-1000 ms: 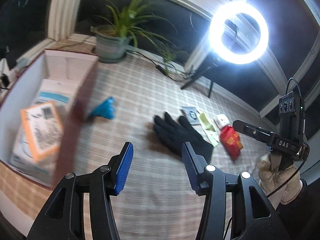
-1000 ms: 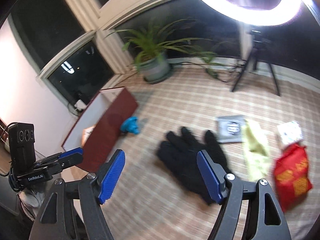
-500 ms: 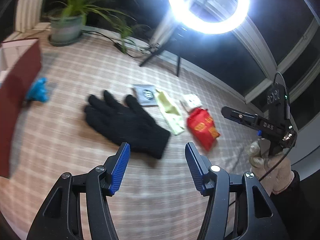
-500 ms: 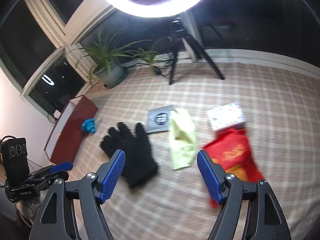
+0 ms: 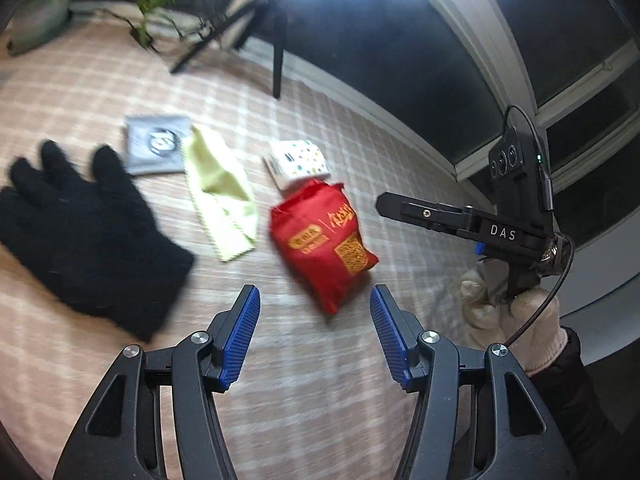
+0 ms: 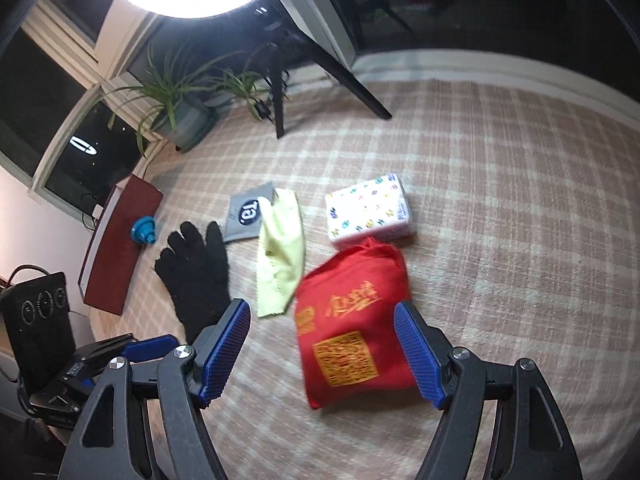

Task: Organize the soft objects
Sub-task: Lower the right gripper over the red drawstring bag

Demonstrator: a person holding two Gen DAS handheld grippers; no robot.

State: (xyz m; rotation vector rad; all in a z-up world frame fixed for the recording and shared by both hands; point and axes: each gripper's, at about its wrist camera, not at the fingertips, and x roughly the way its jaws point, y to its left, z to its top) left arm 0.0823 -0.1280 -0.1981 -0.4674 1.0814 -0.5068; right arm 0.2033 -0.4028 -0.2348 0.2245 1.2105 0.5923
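Observation:
A red fabric bag (image 6: 352,332) with gold print lies on the checked cloth. My right gripper (image 6: 322,344) hovers over it, open, with the bag showing between its blue pads (image 6: 416,352) but not pressed. My left gripper (image 5: 314,320) is also open and empty, just short of the red bag (image 5: 324,240). Left of the bag lie a yellow cloth (image 6: 280,252), a black glove (image 6: 196,272) and a grey pouch (image 6: 246,212). A white tissue pack (image 6: 368,210) with coloured dots sits just beyond the bag. The right gripper (image 5: 440,216) appears at the right of the left wrist view, held by a gloved hand (image 5: 516,312).
A dark red open box (image 6: 120,248) stands at the far left with a blue toy (image 6: 144,230) beside it. A potted plant (image 6: 184,120) and a ring-light tripod (image 6: 280,92) stand at the back. Bare checked cloth (image 6: 500,220) stretches to the right.
Both grippers have swept right and downward, from over the box and the glove to the red bag. The left jaws have widened a little. Nothing was picked up.

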